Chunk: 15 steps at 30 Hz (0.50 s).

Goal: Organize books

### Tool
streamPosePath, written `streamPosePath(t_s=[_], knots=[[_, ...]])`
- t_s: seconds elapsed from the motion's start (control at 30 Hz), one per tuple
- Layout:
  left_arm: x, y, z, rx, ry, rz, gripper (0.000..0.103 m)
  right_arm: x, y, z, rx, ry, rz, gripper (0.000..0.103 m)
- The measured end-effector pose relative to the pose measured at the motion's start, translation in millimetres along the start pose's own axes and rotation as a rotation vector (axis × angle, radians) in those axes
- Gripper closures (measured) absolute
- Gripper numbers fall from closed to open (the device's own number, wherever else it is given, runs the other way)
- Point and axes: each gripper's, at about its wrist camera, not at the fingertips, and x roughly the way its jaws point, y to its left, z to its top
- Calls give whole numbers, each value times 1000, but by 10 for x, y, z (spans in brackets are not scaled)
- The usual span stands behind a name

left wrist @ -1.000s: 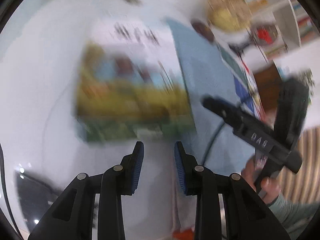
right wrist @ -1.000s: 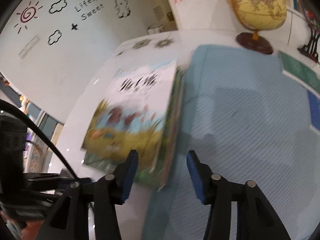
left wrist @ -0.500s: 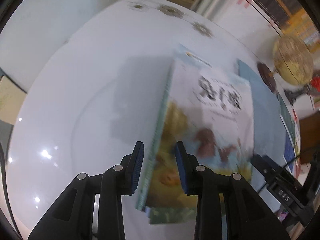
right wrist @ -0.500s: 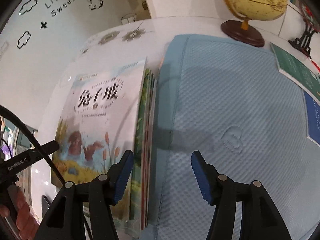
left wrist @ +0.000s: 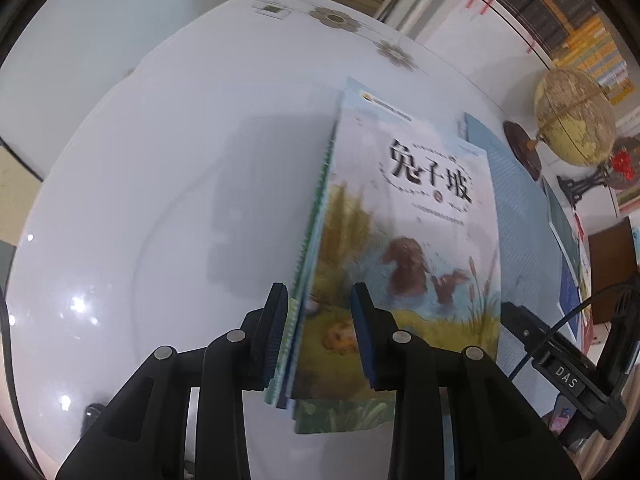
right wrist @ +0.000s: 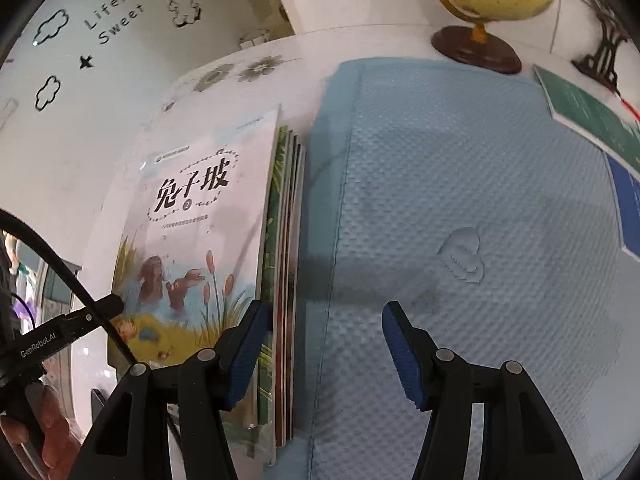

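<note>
- Left gripper [left wrist: 318, 336], bottom centre of left wrist view: jaws narrowly parted, straddling the left edge of the book stack [left wrist: 400, 240]; firm pad contact cannot be told.
- Right gripper [right wrist: 324, 344], bottom centre of right wrist view: jaws moderately wide, straddling the stack's right edge [right wrist: 286, 280]; right pad clear over blue mat [right wrist: 460, 200], left pad over the cover.
- Stack lying flat on white table [left wrist: 160, 160], centre right in left view, rabbit cover uppermost, just beside the mat.
- Green book [right wrist: 588, 116] at upper right.
- Globe [left wrist: 572, 120] at far upper right.
</note>
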Motion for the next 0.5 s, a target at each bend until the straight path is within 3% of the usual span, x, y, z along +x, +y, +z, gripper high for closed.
streamPosePath(t_s=[0.3, 0.5], knots=[[4, -192, -90, 63, 6, 29, 74, -103, -27, -130, -6, 18, 32, 45], [-39, -263, -198, 106, 2, 75, 74, -241, 27, -266, -47, -4, -6, 45]])
